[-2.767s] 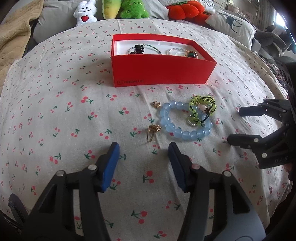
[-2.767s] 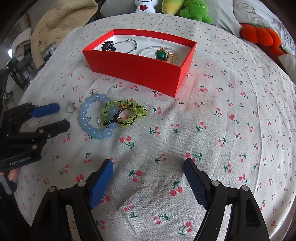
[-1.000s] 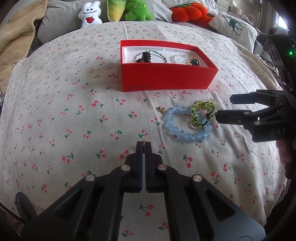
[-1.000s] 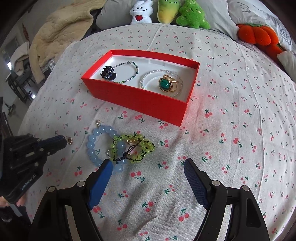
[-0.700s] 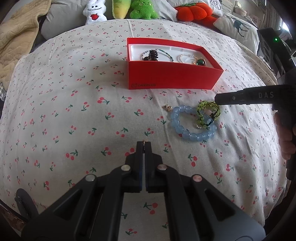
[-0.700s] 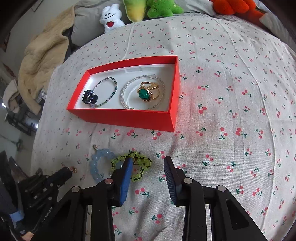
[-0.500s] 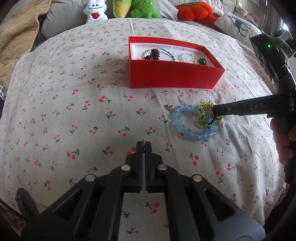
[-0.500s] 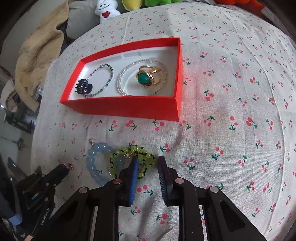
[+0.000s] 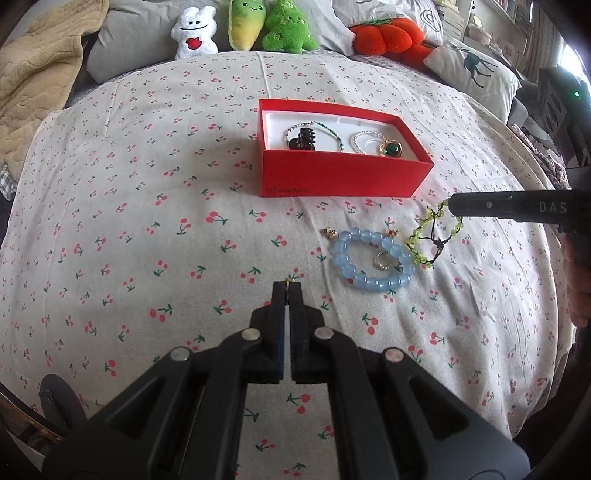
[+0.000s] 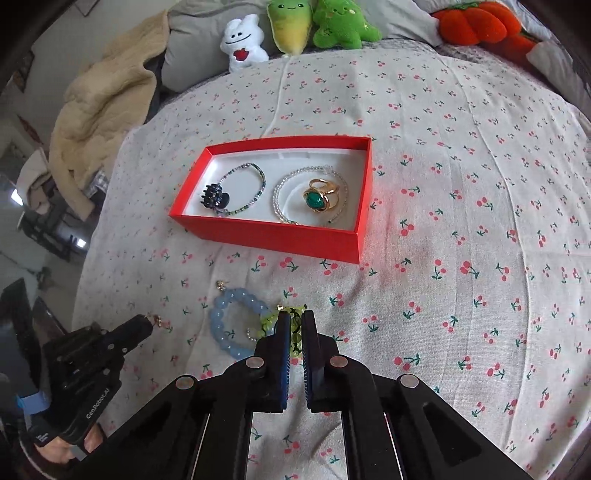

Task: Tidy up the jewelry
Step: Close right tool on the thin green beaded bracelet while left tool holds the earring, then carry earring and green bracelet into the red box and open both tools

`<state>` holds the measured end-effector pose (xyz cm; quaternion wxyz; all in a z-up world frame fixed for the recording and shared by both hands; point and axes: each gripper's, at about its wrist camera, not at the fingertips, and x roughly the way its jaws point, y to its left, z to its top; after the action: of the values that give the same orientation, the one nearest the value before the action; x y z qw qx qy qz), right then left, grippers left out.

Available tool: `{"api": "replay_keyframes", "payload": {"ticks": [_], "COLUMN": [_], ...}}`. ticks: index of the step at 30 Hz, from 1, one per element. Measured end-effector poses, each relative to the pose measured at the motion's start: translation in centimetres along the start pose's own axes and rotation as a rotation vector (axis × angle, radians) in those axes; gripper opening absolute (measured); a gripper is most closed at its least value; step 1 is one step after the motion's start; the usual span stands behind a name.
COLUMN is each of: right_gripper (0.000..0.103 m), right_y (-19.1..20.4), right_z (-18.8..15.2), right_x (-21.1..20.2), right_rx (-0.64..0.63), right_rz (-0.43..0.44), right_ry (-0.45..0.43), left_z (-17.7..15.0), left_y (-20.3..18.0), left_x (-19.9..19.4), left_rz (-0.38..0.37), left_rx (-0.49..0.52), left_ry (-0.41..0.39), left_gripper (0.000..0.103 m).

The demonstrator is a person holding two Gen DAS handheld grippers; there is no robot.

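A red box [image 9: 343, 177] [image 10: 266, 232] on the cherry-print sheet holds two thin bead bracelets, a black hair claw [image 10: 214, 197] and a green-stone gold ring [image 10: 319, 199]. In front of it, my right gripper [image 10: 293, 316] [image 9: 448, 204] has its jaws closing tight on a green bead bracelet [image 9: 415, 230] [image 10: 267, 322], which hangs from the pads with its low end near the sheet. Beside it lies a blue bead bracelet [image 9: 369, 282] [image 10: 218, 317]. My left gripper [image 9: 288, 283] [image 10: 149, 320] is shut on a small gold earring [image 9: 288, 280] [image 10: 157, 320].
A small silver ring [image 9: 384, 260] lies inside the blue bracelet, with two tiny gold earrings [image 9: 328, 232] [image 9: 393, 232] by its far side. Plush toys [image 9: 236, 27] and pillows line the far edge. A beige blanket [image 10: 99, 107] is heaped at the far left.
My right gripper came down over the green bracelet, shut on it and raised it off the blue one, uncovering the silver ring. The left gripper stayed shut on the earring.
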<state>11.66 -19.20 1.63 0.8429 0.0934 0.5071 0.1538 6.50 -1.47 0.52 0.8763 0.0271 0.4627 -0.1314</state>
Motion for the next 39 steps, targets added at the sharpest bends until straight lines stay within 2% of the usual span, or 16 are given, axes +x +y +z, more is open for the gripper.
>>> {"api": "replay_keyframes", "payload": {"ticks": [7, 14, 39], "right_gripper": [0.006, 0.006, 0.006], "right_y": [1.4, 1.8, 2.3], "right_z": [0.8, 1.3, 5.3], "right_x": [-2.6, -3.1, -2.0], "right_rx": [-0.019, -0.010, -0.011], "right_rz": [0.025, 0.025, 0.012], "right_ry": [-0.068, -0.096, -0.223], "left_z": [0.7, 1.3, 7.4], "left_y": [-0.5, -0.8, -0.2], "left_x": [-1.7, -2.4, -0.1], "left_rz": [-0.026, -0.035, -0.089], "left_rx": [0.005, 0.002, -0.110], "left_ry": [-0.039, -0.063, -0.141], "left_gripper": [0.002, 0.002, 0.002]}}
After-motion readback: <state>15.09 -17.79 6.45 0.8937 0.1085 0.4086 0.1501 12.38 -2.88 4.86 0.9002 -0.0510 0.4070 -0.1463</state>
